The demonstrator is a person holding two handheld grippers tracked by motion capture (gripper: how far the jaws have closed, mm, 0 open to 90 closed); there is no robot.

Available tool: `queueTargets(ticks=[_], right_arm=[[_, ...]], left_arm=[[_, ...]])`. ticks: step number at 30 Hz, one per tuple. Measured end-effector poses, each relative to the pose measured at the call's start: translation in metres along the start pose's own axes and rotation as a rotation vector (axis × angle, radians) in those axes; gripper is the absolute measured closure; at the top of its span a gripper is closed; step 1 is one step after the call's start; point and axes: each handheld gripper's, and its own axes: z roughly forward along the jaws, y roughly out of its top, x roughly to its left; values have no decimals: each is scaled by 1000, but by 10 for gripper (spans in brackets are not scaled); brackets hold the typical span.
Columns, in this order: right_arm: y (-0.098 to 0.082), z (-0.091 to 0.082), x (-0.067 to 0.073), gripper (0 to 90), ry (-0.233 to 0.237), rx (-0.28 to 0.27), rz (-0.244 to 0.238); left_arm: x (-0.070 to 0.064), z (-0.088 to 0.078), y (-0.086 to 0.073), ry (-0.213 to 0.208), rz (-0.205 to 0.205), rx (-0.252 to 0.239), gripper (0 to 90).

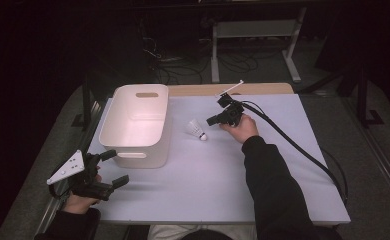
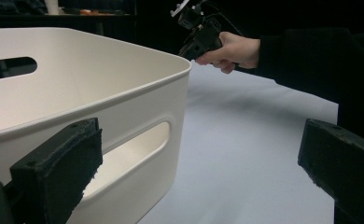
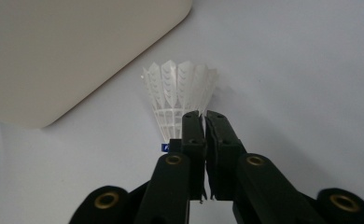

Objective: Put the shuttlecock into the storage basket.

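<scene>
Dark floor and tangled cables lay beyond the pale desk (image 1: 223, 175), and a white frame stood in the gloom at the far side. On the desk's left part sat a white plastic bin (image 1: 135, 125) with slotted handles, open at the top, its inside bare as far as the high view showed. A white feathered shuttlecock (image 1: 196, 130) lay on its side on the desk just right of the bin, near it but apart from it, cork end pointing toward the right hand.

The right tongs (image 1: 214, 120) hung just beside the shuttlecock, held in a hand with a dark sleeve, a black cable trailing off to the right. In the right gripper view the right tongs (image 3: 204, 122) had their two black jaws nearly together, only a thin slit between the pads, and nothing sat between them; the shuttlecock (image 3: 178, 93) lay just past the tips, feathers fanned away toward the bin's rounded corner (image 3: 77, 51).

The left tongs (image 1: 114, 167) rested at the near left corner of the desk, next to the bin's near wall, jaws spread wide and gripping nothing. In the left gripper view the bin's wall (image 2: 138, 112) stood close beside one jaw
</scene>
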Motion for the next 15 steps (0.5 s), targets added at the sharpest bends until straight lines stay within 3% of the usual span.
queueTargets(ticks=[4, 15], right_arm=[[1, -4, 2, 737, 7, -1, 0], [4, -11, 2, 262, -53, 17, 5]], left_arm=[[0, 0, 0, 0, 0, 1, 0], [0, 1, 0, 4, -4, 3, 0]])
